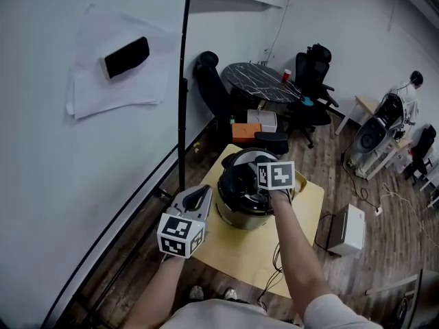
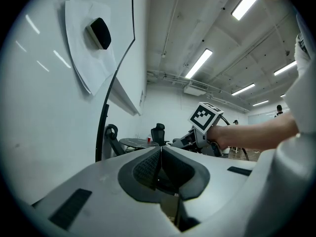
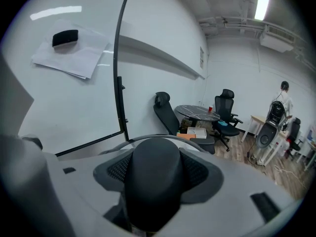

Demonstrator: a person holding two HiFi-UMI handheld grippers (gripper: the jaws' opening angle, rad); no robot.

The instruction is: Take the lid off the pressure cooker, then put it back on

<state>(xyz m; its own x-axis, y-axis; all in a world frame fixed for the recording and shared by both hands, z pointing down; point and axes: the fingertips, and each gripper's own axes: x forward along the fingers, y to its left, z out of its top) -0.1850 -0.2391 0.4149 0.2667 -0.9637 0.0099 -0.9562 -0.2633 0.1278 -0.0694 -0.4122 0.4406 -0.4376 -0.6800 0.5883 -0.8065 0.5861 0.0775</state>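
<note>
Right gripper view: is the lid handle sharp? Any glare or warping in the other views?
Right gripper view: the lid handle clamped between the jaws looks dark and slightly soft, the room behind is sharper, and fisheye bends the whiteboard frame. Left gripper view: ceiling lights blow out, and the corners are vignetted black. Head view: even light, faint streak glare on the whiteboard.

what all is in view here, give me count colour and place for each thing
pressure cooker: 1, silver, on the table
lid: 1, black, at the cooker's top
lid handle: 1, black, between the right jaws
table: 1, pale yellow, under the cooker
whiteboard: 1, white, left
papers: few, white, on the whiteboard
eraser: 1, black, over the papers
round table: 1, dark, behind
cup: 1, red, on the round table
office chairs: at least 2, black, by the round table
left gripper: grey, shut, empty
right gripper: grey, shut on the lid handle
</note>
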